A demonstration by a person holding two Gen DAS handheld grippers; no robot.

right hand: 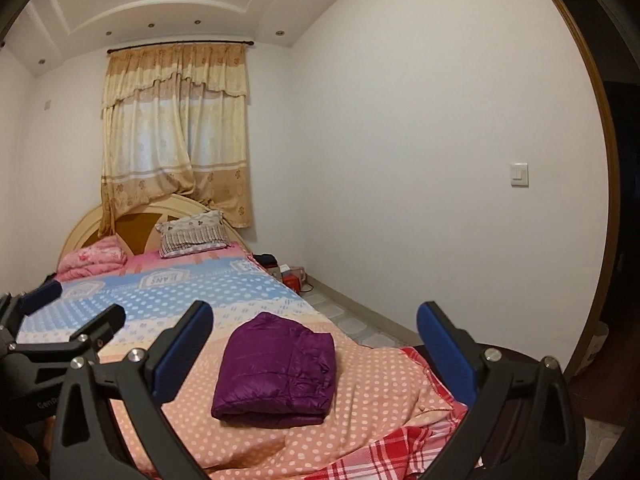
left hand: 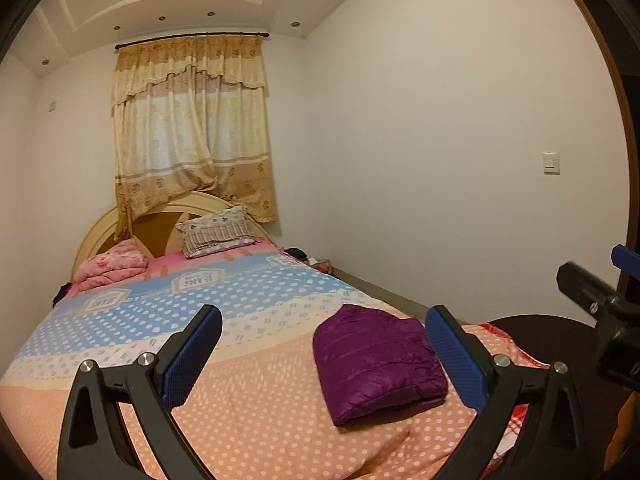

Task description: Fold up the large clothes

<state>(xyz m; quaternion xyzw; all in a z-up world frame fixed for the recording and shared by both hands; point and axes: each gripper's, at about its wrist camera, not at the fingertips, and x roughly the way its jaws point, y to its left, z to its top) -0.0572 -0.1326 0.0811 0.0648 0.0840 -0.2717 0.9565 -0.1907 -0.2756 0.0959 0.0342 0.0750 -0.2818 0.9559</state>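
Observation:
A purple padded jacket [left hand: 378, 364] lies folded into a compact rectangle on the bed's polka-dot cover [left hand: 248, 412]; it also shows in the right wrist view [right hand: 278, 374]. My left gripper [left hand: 323, 354] is open and empty, held above the bed with the jacket between its fingers' line of sight, not touching it. My right gripper [right hand: 314, 350] is open and empty, raised above and in front of the jacket. The right gripper shows at the right edge of the left wrist view [left hand: 600, 304]. The left gripper shows at the left edge of the right wrist view [right hand: 72, 320].
The bed [right hand: 192, 292] runs back to a rounded headboard [left hand: 120, 224] with a patterned pillow [left hand: 218, 232] and a pink folded blanket [left hand: 112, 266]. A red plaid cloth [right hand: 384, 452] hangs at the bed's near right corner. Small items [right hand: 292, 276] lie on the floor by the right wall.

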